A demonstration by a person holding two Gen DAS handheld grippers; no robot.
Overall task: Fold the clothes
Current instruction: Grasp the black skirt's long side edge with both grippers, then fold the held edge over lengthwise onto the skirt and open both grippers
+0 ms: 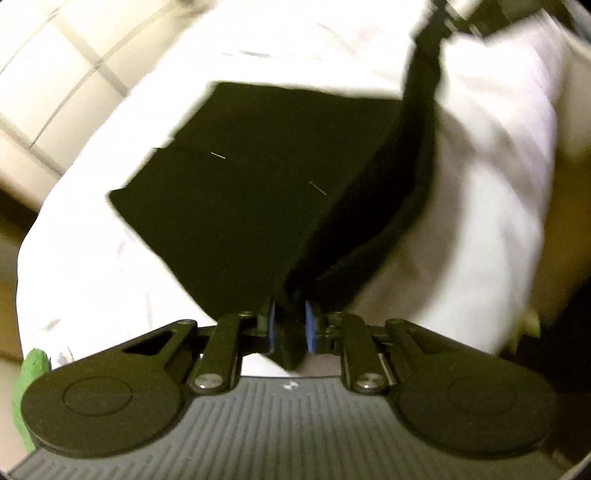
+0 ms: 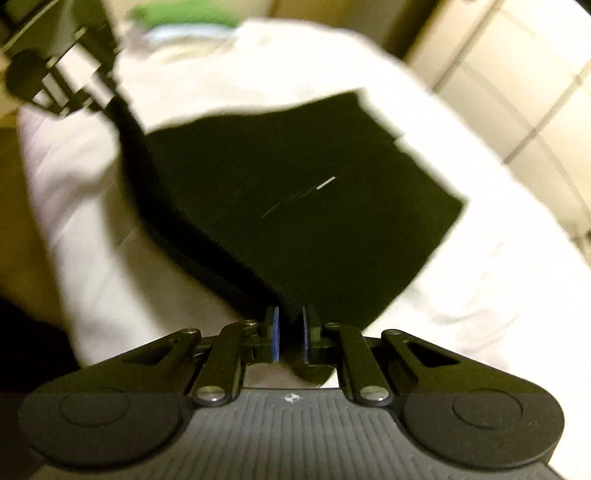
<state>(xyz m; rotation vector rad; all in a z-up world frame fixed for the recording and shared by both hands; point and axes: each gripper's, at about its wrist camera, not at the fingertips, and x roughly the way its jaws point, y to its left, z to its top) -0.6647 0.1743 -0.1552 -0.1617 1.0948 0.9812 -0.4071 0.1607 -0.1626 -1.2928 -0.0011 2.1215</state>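
A black garment hangs stretched over a white sheet. My left gripper is shut on one near corner of it, with black cloth pinched between the blue pads. In the right wrist view the same black garment runs away from my right gripper, which is shut on the other near corner. The hem between the two corners is pulled taut. The right gripper shows at the top right of the left view, and the left gripper at the top left of the right view. Both views are blurred.
The white sheet covers a raised surface on all sides of the garment. Pale tiled floor lies beyond it. Something green sits at the sheet's edge, and green cloth shows at the far end.
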